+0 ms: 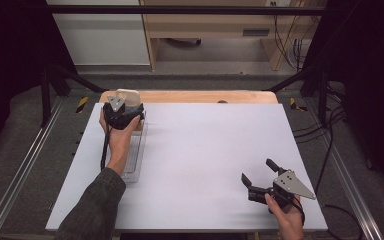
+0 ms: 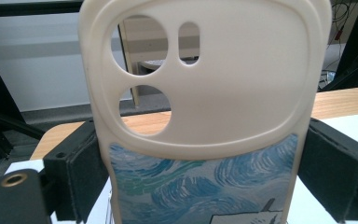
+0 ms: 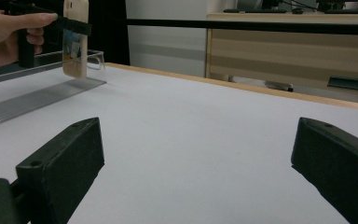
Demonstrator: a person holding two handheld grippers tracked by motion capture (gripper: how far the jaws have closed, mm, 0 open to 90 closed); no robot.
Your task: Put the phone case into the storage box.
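A cream phone case (image 2: 205,93) with a swirling blue painted panel on its lower part is clamped between the two black jaws of the left tool (image 1: 122,111), which is held at the far left of the white worktop (image 1: 200,160). The case is gripped by its two long edges and is held upright, its long axis running vertically, with the end bearing the camera cut-outs pointing up. In the right gripper view the same case (image 3: 75,37) is seen edge-on, its lower end hanging just above the far end of a clear plastic tray (image 3: 37,100) that lies on the worktop; whether it touches the tray cannot be told. In the high view the tray (image 1: 134,155) is seen lying lengthwise beneath the left forearm. The right tool (image 1: 258,177) is held low near the right front corner of the worktop, well apart from the case, its jaws spread wide with nothing between them.
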